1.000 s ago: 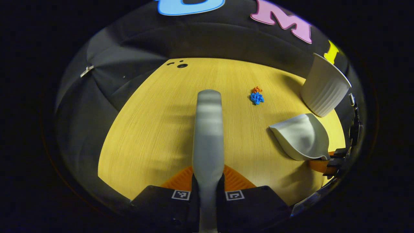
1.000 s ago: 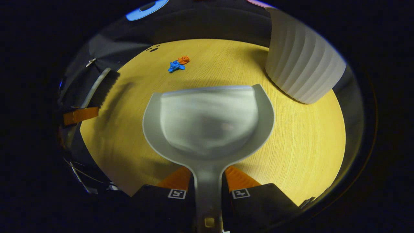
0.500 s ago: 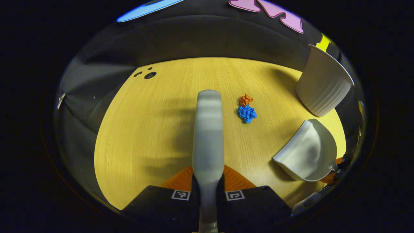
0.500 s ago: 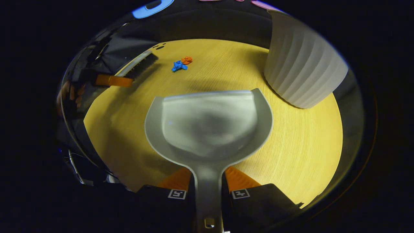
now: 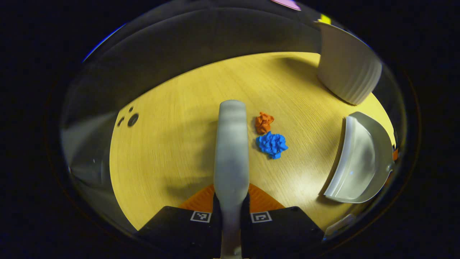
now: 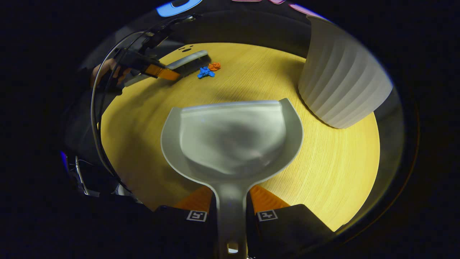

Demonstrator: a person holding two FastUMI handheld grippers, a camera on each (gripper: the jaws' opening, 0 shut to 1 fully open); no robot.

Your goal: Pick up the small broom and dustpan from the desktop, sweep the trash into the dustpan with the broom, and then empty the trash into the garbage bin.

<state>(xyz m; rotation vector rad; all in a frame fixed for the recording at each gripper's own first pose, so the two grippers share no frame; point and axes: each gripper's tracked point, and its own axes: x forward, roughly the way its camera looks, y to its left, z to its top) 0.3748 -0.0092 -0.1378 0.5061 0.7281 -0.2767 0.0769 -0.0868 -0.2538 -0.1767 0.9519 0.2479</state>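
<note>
The blue scrap (image 5: pixel 272 144) and orange scrap (image 5: pixel 263 122) lie touching mid-table (image 5: pixel 172 144), toward the far edge. We hold the broom (image 5: pixel 231 144) clamped in the left gripper (image 5: pixel 230 210), just beside them, and the dustpan (image 6: pixel 231 138) clamped by its handle in the right gripper (image 6: pixel 231 212), well apart from them. A hard flick could scatter the scraps past the pan, since its lip isn't close behind. The bin (image 6: pixel 341 79) crowds the far right corner; the near side is open.

yellow wooden tabletop (image 5: pixel 172 151) — three dark holes (image 5: pixel 132 119) near its edge
</note>
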